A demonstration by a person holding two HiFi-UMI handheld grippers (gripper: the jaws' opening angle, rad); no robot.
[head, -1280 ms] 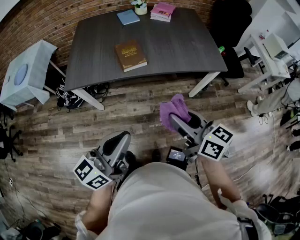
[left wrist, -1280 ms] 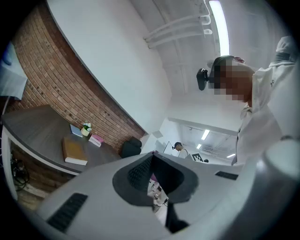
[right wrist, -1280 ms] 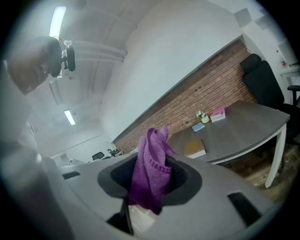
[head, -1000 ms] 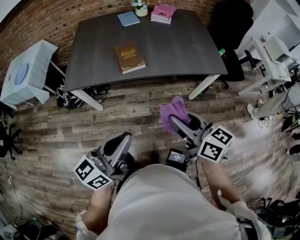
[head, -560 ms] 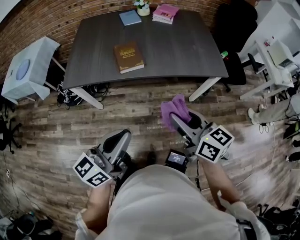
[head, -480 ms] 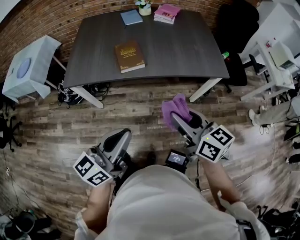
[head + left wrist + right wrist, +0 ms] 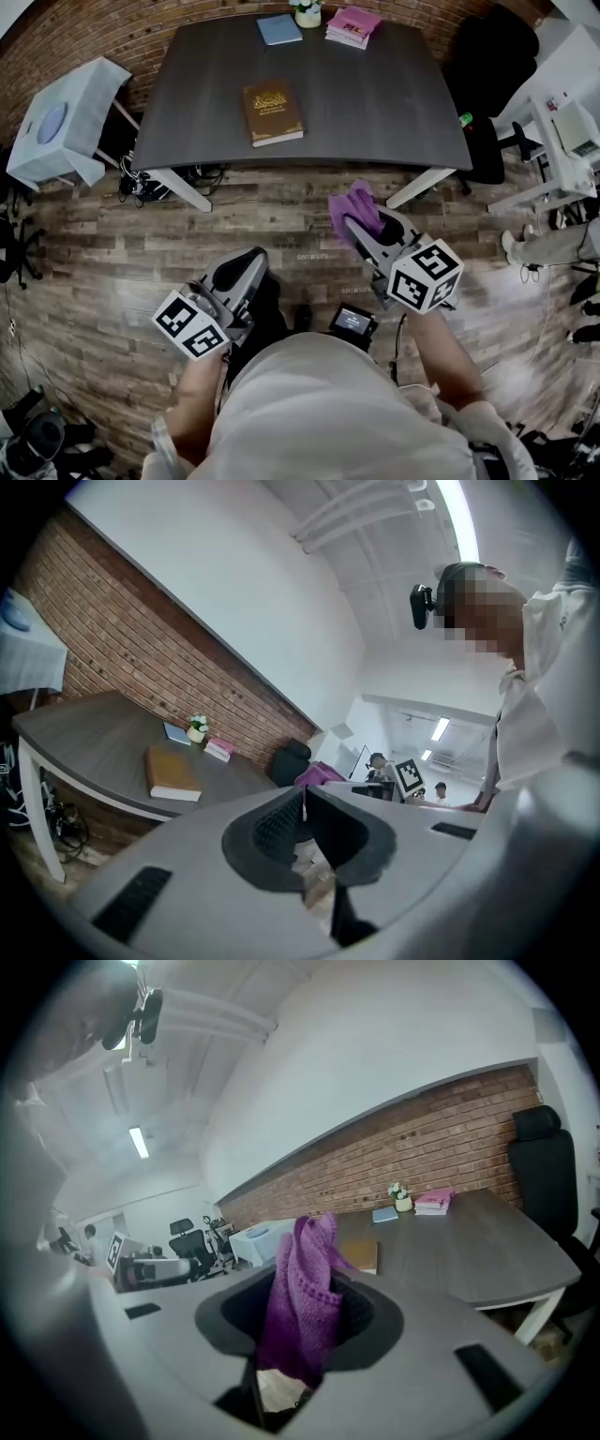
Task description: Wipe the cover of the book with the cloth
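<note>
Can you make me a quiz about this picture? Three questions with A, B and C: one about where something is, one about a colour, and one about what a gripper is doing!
1. Where is the brown book?
A) on the floor
B) on the dark table
C) on a chair

2. What colour is the cloth?
A) yellow
B) purple
C) green

3. How are the jaws of the left gripper?
A) wide open
B) clamped on the book
C) closed with nothing between them

Answers:
1 B: the book lies flat on the tabletop.
2 B: the knitted cloth is plainly purple.
3 C: that gripper's own view shows its two jaws meeting, with nothing between them.
</note>
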